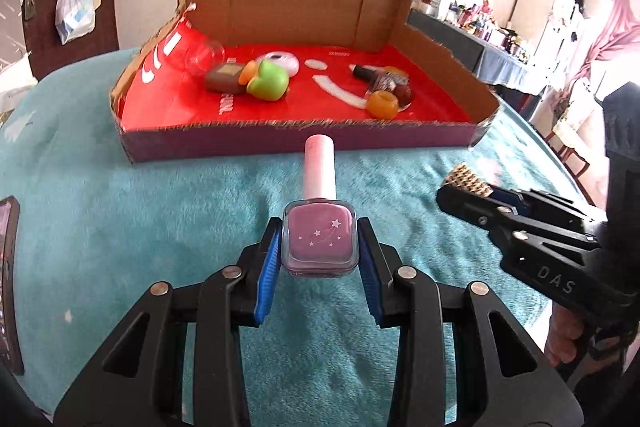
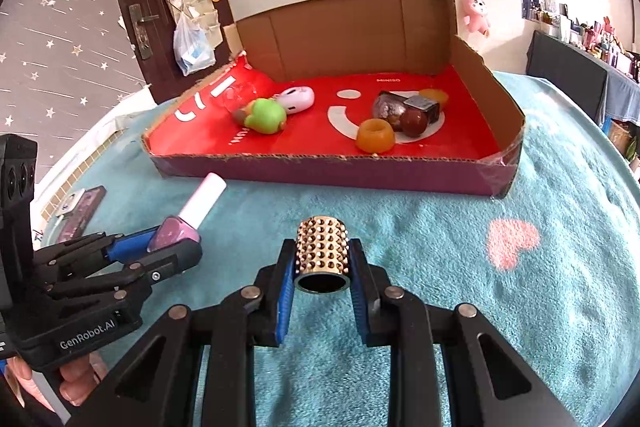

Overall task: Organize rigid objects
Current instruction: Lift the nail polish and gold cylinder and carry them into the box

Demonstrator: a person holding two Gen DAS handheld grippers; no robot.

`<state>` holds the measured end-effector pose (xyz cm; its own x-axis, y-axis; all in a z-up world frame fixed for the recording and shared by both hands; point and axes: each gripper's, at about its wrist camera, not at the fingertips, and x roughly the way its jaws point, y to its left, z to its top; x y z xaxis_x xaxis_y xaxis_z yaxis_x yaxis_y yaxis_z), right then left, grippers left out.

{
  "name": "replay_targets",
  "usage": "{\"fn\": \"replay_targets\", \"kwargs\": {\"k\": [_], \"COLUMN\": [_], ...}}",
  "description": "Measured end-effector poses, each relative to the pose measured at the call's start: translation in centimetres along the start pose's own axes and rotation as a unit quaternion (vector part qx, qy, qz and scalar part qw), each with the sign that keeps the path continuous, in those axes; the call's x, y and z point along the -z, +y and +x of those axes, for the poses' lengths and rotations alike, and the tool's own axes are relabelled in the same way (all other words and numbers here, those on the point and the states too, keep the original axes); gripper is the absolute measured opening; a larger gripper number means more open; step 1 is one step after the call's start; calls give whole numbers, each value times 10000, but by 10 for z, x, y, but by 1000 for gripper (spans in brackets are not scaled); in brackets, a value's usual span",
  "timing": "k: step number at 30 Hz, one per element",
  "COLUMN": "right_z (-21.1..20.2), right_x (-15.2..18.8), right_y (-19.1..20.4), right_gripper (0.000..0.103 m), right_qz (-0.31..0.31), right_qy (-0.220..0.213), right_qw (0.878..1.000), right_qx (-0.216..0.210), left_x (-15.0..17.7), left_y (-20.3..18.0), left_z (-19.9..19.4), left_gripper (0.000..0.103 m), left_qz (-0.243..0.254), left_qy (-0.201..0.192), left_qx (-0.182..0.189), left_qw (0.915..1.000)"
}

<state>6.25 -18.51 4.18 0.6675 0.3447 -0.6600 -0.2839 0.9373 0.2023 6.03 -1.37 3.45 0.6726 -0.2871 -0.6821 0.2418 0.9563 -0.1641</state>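
My left gripper (image 1: 319,241) is shut on a pink nail polish bottle (image 1: 319,239) with a pale pink cap, held above the teal blanket in front of the box; the bottle also shows in the right wrist view (image 2: 180,229). My right gripper (image 2: 322,257) is shut on a gold studded cylinder (image 2: 322,253), open end toward the camera; its tip shows in the left wrist view (image 1: 468,181). Ahead stands a shallow cardboard box (image 1: 296,141) (image 2: 328,171) with a red floor, holding a green toy (image 1: 269,81), a brown block (image 1: 226,78), an orange ring (image 2: 375,135) and a brown ball (image 2: 415,123).
A teal fluffy blanket (image 2: 460,267) with a pink heart (image 2: 512,243) covers the table. A dark flat case (image 2: 82,213) lies at the left edge. A white oval device (image 2: 298,98) and a clear cup (image 1: 204,57) lie in the box. A cluttered shelf (image 1: 480,27) stands at the right.
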Motion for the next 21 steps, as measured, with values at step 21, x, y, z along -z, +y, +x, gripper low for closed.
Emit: {"fn": "replay_targets", "kwargs": {"k": [21], "right_z": [-11], "right_x": [-43], "right_y": [5], "right_gripper": [27], "right_qz": [-338], "right_qy": [-303], "right_qw": [9989], "right_qx": [-71], "left_x": [-44], "left_y": [-1], "left_z": [-12], "left_gripper": [34], "left_qz": [346], "left_qy": [-423], "left_qx": [52], "left_qw": [9985]}}
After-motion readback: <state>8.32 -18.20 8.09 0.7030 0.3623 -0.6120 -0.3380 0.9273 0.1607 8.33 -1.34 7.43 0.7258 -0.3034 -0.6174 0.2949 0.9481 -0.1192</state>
